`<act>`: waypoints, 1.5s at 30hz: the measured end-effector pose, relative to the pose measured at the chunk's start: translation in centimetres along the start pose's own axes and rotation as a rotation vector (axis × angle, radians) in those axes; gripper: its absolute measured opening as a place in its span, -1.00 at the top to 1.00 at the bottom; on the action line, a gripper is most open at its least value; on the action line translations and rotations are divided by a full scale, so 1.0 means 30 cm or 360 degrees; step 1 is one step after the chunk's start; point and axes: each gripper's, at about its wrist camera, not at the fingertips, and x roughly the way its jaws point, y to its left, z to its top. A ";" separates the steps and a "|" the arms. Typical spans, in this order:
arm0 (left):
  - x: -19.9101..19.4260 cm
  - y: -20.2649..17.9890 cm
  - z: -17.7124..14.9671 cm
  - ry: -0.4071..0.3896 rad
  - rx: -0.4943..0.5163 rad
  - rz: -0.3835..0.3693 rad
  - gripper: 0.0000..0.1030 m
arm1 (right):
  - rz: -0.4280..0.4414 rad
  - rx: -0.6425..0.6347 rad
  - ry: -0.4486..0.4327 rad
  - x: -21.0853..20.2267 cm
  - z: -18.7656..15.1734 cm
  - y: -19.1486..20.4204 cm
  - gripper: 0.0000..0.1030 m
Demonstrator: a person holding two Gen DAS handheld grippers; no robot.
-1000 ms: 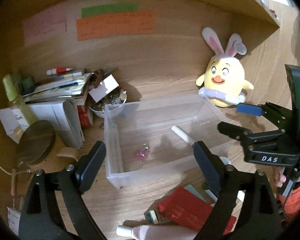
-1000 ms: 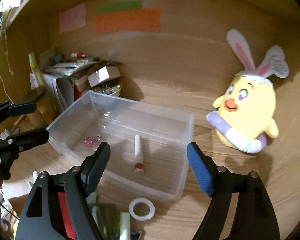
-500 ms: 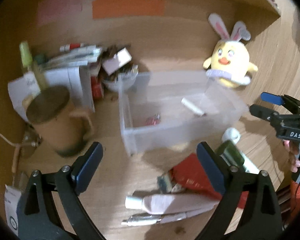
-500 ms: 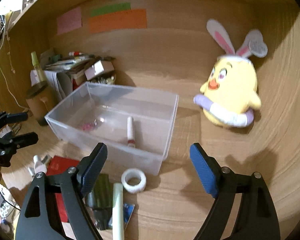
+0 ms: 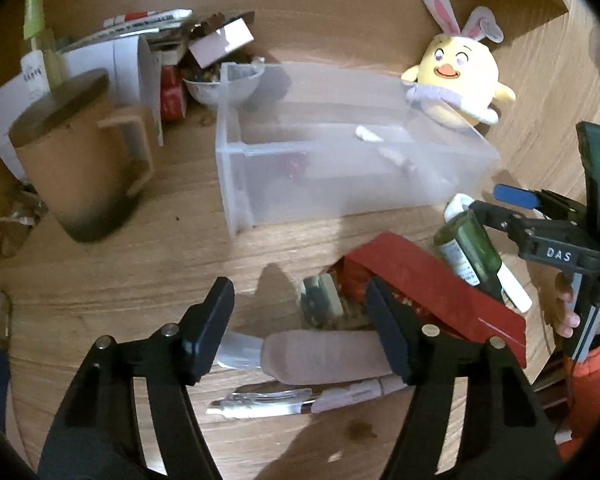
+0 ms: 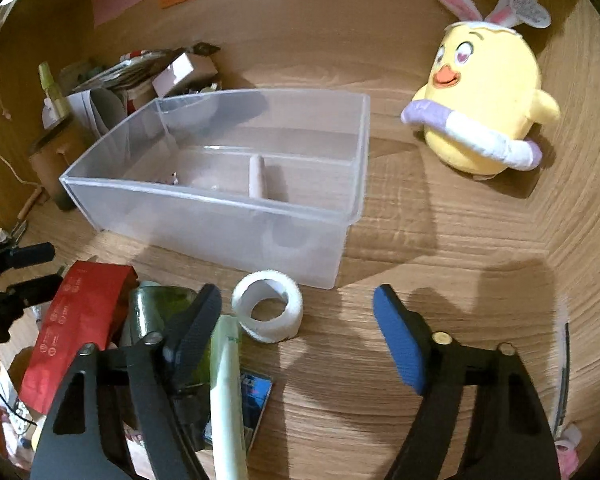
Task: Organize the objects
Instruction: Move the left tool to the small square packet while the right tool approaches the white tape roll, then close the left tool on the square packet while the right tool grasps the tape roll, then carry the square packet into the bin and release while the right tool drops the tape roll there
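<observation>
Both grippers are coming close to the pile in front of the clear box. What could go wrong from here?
1. The left hand-held gripper is closing over a pink tube that lies on a pen; it may pinch both, or the tube may slip.
2. The right hand-held gripper is closing with the tape roll only partly between its jaws; the roll may be pushed away.
3. The green bottle leans on the red packet; a nudge could shift both.

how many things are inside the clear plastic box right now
2. A whitish tube lies near the middle of the clear plastic box, and a small pink trinket sits toward its left end. The frosted walls could hide something smaller.
</observation>
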 end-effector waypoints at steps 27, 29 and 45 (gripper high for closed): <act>0.002 0.039 0.008 -0.0088 -0.0097 0.0037 0.70 | -0.0024 0.0056 -0.0034 -0.031 -0.014 -0.014 0.29; -0.013 0.038 0.019 -0.0116 -0.0100 0.0039 0.70 | -0.0018 0.0056 -0.0061 -0.053 -0.010 -0.015 0.29; -0.162 0.007 0.174 -0.0397 -0.0109 0.0010 0.70 | 0.0029 0.0069 -0.0333 -0.229 0.084 0.000 0.29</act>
